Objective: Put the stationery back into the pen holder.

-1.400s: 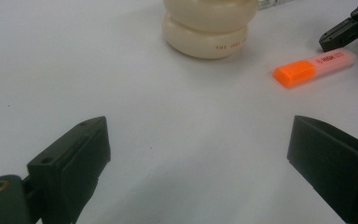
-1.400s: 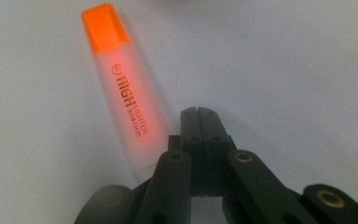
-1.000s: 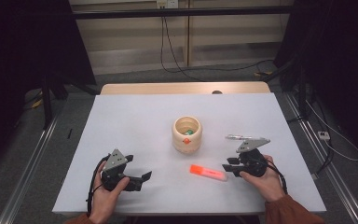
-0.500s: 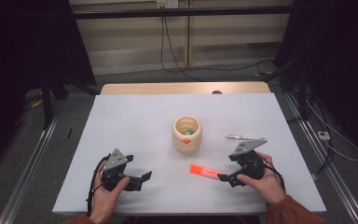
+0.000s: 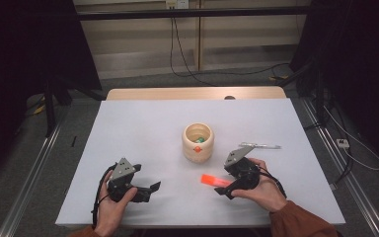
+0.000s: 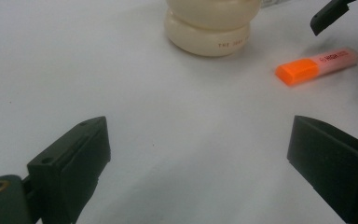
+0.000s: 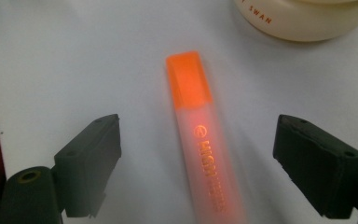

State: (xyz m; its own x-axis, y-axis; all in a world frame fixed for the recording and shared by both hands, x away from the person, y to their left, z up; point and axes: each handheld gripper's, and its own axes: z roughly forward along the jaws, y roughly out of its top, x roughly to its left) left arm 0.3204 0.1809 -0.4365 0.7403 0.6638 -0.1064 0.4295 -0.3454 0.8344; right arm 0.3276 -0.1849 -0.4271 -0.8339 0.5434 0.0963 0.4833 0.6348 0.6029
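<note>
On the table (image 5: 143,123) | right hand-held gripper (image 5: 219,188) just released highlighter (image 5: 214,180) | left hand-held gripper (image 5: 153,190) unmoved, unclenched

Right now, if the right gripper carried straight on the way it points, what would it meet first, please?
Probably the orange highlighter, which lies lengthwise between the right gripper's open jaws, untouched. Beyond it stands the cream cup.

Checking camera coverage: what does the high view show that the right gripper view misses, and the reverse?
High view: the left gripper, open, resting on the table, and small things inside the cream cup. Right gripper view: the right gripper, jaws just opened, standing wide apart on either side of the highlighter, clear of it, and its lettering. Both: highlighter and cup.
</note>
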